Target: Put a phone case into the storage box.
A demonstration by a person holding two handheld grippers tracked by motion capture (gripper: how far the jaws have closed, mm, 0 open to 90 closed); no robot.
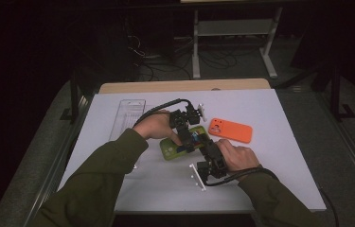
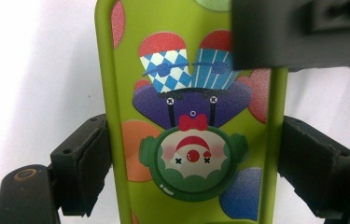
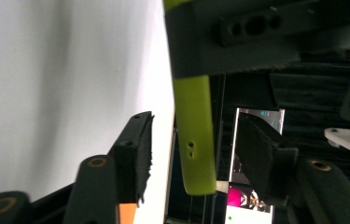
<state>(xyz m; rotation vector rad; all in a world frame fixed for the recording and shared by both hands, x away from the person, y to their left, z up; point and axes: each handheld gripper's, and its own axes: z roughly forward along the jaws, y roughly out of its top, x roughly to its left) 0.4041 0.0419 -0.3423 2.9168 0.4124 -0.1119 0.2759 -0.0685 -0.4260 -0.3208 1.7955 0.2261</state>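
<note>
green phone case (image 2: pixel 196 116) clamped across its width by left gripper (image 2: pixel 191 158)
right gripper (image 3: pixel 193 154) jaws apart, straddling the case's edge, pads not pressing

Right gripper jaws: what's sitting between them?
In the right gripper view, the green phone case's edge stands between the right gripper's jaws, pads not yet touching it.

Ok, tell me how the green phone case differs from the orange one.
The green case bears a colourful cartoon clown print; the orange case is plain. The green case is clamped across its width by the left hand-held gripper, with the right hand-held gripper at its end; the orange case lies free on the white sheet. Both are phone cases with camera cutouts.
</note>
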